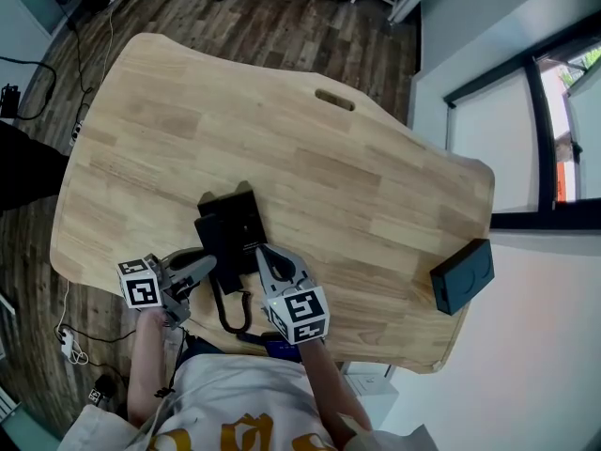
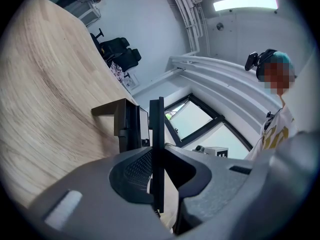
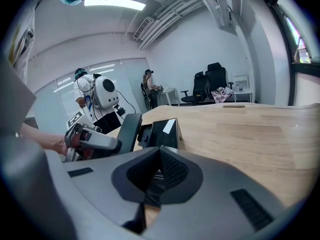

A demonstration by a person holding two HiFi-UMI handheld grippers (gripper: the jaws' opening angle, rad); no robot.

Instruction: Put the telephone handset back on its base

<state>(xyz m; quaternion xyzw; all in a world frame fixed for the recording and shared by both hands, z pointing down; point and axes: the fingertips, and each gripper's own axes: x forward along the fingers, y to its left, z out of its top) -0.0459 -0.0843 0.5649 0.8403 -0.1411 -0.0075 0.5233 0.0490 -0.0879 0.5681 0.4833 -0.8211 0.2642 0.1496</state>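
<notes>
Head view: left gripper point(image 1: 208, 267) clamps the handset point(image 2: 156, 129) at 7 o'clock of the base point(image 1: 233, 224); right gripper point(image 1: 264, 253) is pinched closed and empty.

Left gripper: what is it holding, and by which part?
The left gripper clamps the telephone handset across its flat faces; which end cannot be told.

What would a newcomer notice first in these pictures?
A black telephone base sits at the near edge of the wooden table. The left gripper clamps the handset beside it; the right gripper is shut and empty. A dark box lies at the table's right edge.
</notes>
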